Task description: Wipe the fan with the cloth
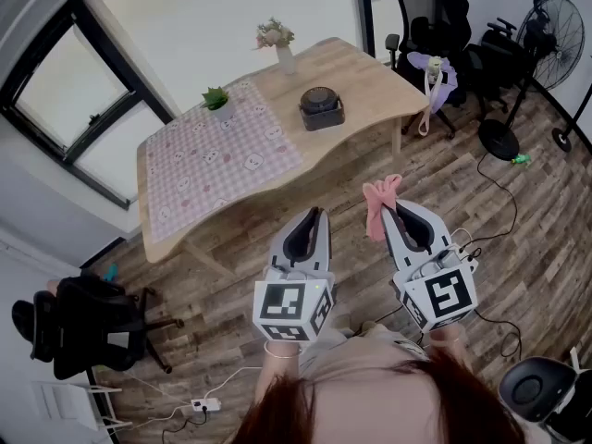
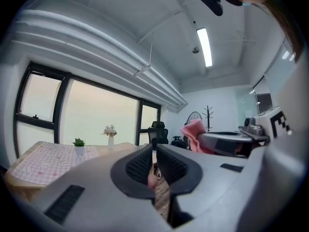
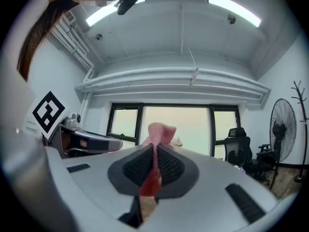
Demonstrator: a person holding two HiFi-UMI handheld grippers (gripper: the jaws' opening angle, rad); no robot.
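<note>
Right tool [image 1: 390, 209] clamps a pink cloth [image 1: 377, 203], left tool [image 1: 317, 215] nearly closed, empty; hold it firmly while crossing to the distant fan [image 1: 552, 28].

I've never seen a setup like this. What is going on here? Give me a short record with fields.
Left gripper: jaws together, nothing held
Right gripper: jaws shut on the pink cloth
Fan: stands on the wooden floor at the far right, well away from both grippers
Table: carries a small plant, a vase of flowers and a dark round object
Stage: cloth in hand, fan not yet touched
</note>
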